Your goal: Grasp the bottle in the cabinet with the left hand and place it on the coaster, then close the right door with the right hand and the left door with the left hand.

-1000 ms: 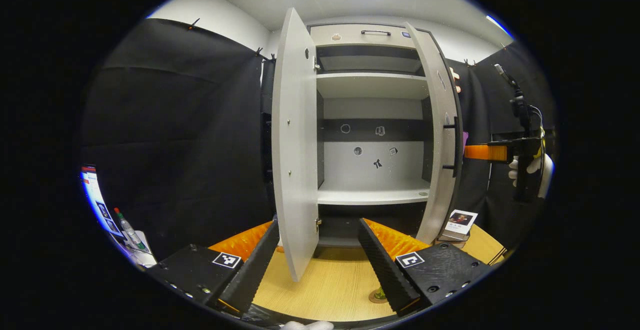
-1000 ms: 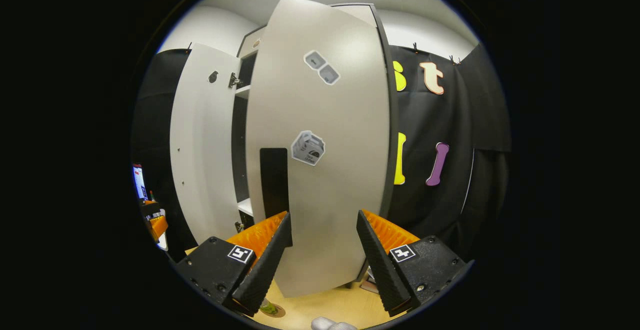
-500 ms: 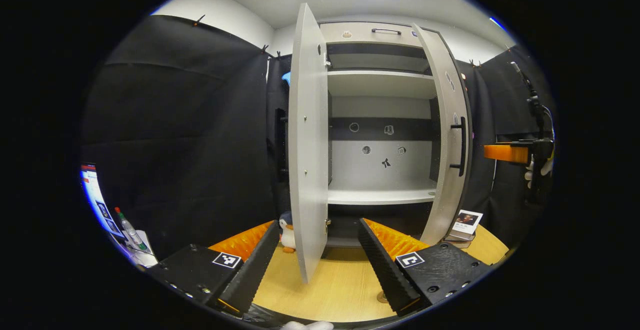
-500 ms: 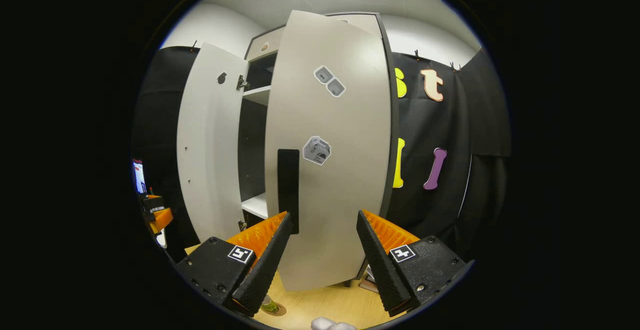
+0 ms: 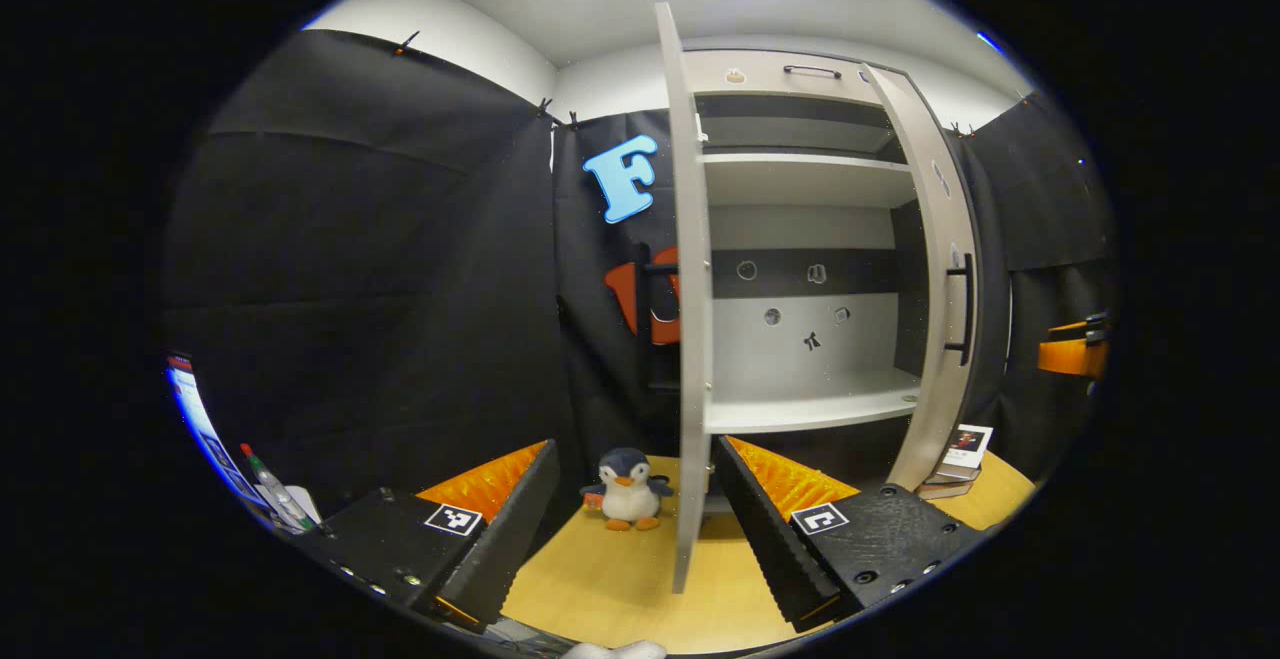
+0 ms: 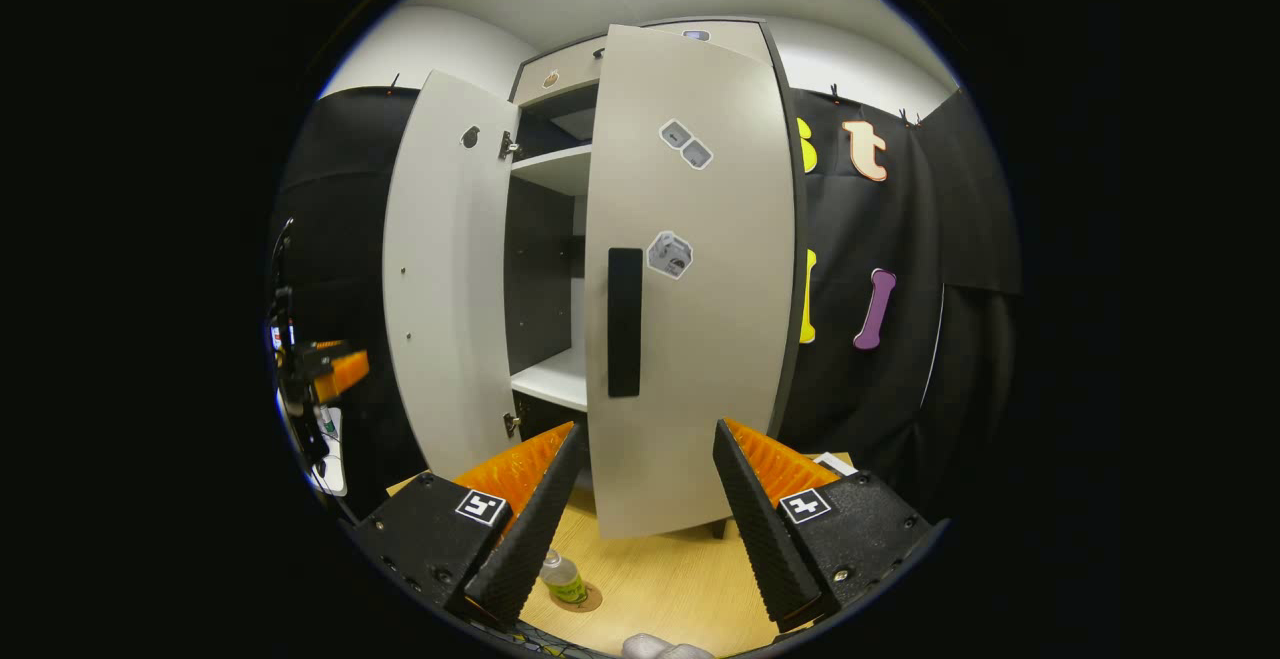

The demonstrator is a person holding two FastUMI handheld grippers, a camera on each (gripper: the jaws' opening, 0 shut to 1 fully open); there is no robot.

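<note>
Both cameras have been drawn back from the tall pale-grey cabinet (image 5: 800, 239), and a small plush penguin (image 5: 627, 490) is now uncovered beside the left door (image 5: 690, 339). The right door (image 6: 690, 289), with its black bar handle (image 6: 625, 322), is seen part-closed. The small clear bottle with a green label (image 6: 563, 577) is stood on the round brown coaster (image 6: 590, 599) on the light wooden counter (image 6: 660, 589). The left gripper (image 5: 635, 529) and right gripper (image 6: 645, 529) are held with jaws apart, empty.
</note>
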